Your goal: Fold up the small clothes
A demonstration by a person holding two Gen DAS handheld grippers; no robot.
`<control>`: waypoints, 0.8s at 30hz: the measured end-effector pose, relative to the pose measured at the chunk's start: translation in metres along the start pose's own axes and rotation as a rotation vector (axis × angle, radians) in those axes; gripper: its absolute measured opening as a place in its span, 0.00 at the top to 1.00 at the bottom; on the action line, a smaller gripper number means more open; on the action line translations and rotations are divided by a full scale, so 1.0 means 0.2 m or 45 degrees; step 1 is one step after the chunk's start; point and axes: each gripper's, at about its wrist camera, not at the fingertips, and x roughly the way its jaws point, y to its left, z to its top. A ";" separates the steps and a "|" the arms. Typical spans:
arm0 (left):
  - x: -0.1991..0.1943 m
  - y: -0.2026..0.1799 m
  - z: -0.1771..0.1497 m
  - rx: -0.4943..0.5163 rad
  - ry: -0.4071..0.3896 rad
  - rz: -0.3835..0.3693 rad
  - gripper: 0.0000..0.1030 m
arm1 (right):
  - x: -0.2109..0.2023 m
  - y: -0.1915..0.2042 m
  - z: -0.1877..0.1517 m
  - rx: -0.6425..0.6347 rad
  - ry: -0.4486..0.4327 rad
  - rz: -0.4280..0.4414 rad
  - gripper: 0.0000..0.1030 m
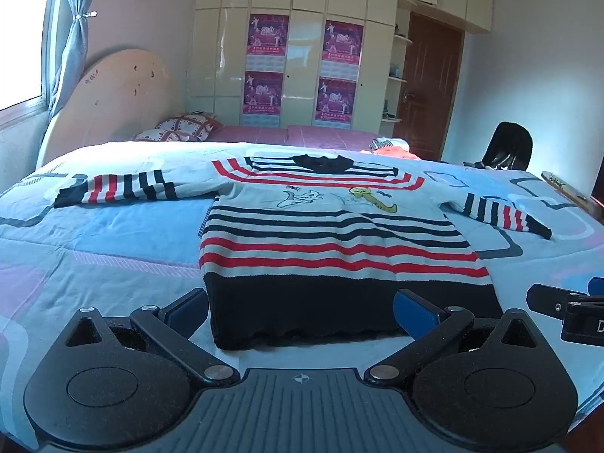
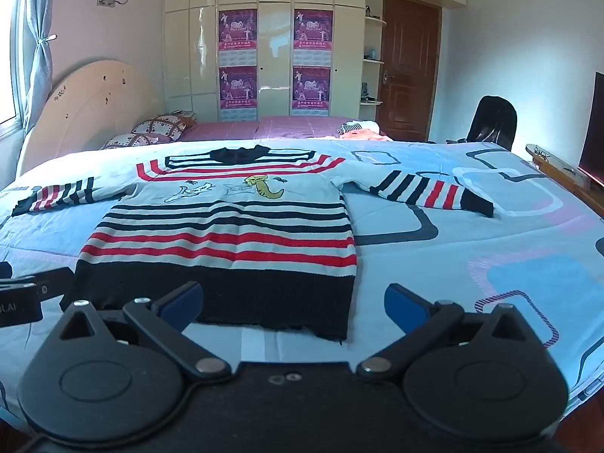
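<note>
Spread flat on the blue patterned bedcover (image 1: 113,234), the striped sweater (image 1: 324,234) is seen at frame centre, collar far, black hem near. Its hem's left corner is nearest the wide-open, empty left gripper (image 1: 302,311); the right corner (image 2: 336,317) lies between the equally open, empty right gripper's (image 2: 294,302) fingers.

I see a white sweater (image 1: 332,234) striped red and black, black-hemmed, on a pale blue bedspread (image 1: 113,234) patterned with rounded rectangles.
</note>
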 end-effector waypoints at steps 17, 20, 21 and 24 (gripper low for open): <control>0.01 0.00 0.02 0.017 -0.009 -0.001 0.00 | 0.01 -0.01 0.01 0.001 0.003 -0.002 0.01; 0.01 0.00 0.02 0.018 -0.009 0.001 0.00 | 0.01 -0.01 0.01 0.002 0.002 -0.002 0.00; 0.01 0.00 0.02 0.017 -0.008 0.000 0.00 | 0.01 -0.01 0.01 0.001 0.004 -0.001 0.00; 0.01 0.00 0.02 0.017 -0.007 0.004 0.00 | 0.00 0.00 0.01 0.000 0.004 0.000 0.01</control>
